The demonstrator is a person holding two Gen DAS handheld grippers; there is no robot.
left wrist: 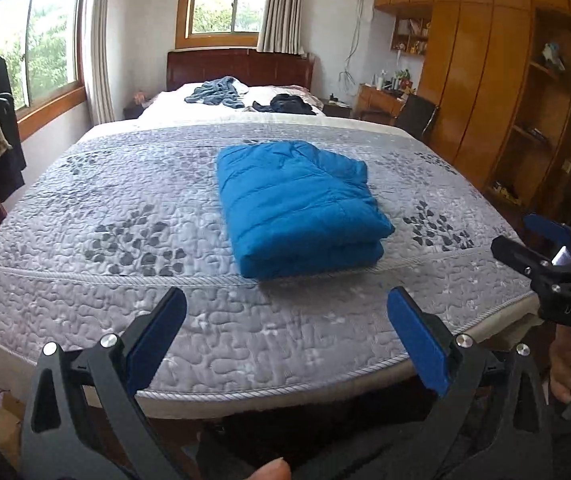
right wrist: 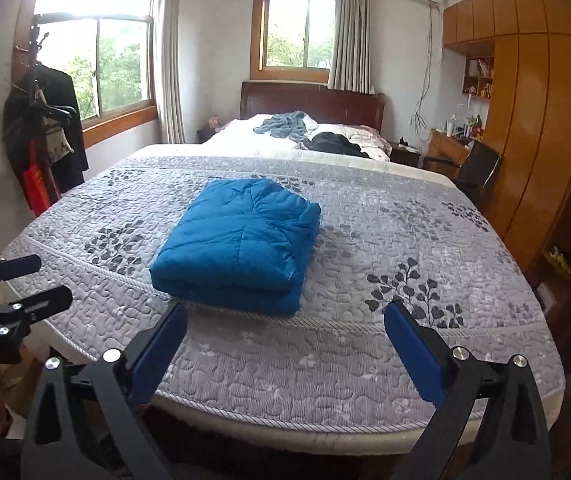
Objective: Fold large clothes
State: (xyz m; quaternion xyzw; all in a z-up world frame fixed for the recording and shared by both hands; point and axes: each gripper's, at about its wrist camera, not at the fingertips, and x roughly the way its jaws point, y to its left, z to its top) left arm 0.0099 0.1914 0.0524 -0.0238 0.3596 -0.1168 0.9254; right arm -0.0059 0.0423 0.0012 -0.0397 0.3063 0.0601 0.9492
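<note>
Two grippers, both hanging at the near edge of the bed, both empty. Left gripper (left wrist: 285, 332): jaws spread wide, blue pads (left wrist: 157, 336) well apart, nothing between them. Right gripper (right wrist: 285, 344): same story, jaws wide, nothing held; also visible at the right edge of the left view, fingers parted.

Blue padded jacket (left wrist: 297, 208) folded into a thick rectangular bundle, lying on the grey quilted bedspread (left wrist: 97, 216) a little back from the near edge, nearer the middle than either side. Doubled fold edge facing the grippers, two layers stacked. Far right corner looser, fabric bunched and puckered rather than flat. Touched by neither gripper.

Judging by shape, fold essentially done; perhaps only tidying or setting aside left.

Risks from here:
- Puffy filling likely to spring back, so top layer liable to lift or slide open if left unpressed.
- Grabbing only the upper layer at the near edge likely to peel the bundle apart.
- Slippery-looking shell, so a shallow pinch apt to lose it mid-lift.
- Lifting from one side alone likely to let the other half sag and unfold.
- Bunched far corner apt to catch and drag.

Further clothes (left wrist: 221, 94) heaped near the headboard (left wrist: 241, 68), well apart from the jacket, presumably next.
</note>
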